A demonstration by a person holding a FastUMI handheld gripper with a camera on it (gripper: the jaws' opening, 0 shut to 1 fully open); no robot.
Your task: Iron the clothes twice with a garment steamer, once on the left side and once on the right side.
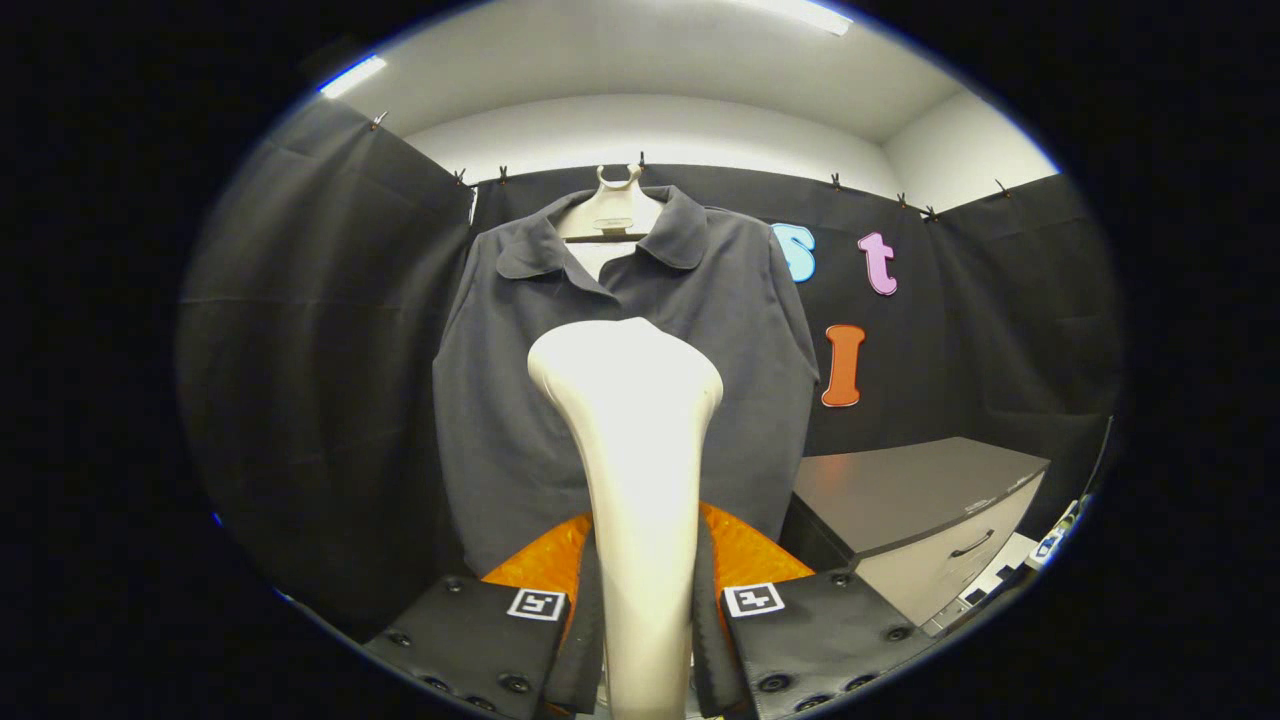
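- Between our jaws sits the handle of the garment steamer (640,480); both fingers (585,630) press its sides, so the gripper (645,640) is clamped on it and keeps it upright.
- We hold the steamer with its wide head up and facing the clothing, which we judge is how the steam face can meet the cloth.
- Beyond the head hangs a dark grey collared shirt (520,400) on a pale hanger (612,215), pinned high against the booth wall so the front hangs flat and open to a pass.
- We see the head in front of the shirt's middle; whether it touches the fabric we cannot tell.
- Off to one side stands a grey drawer cabinet (920,510), well apart from the shirt.
- We judge neither side pass is visibly under way yet.
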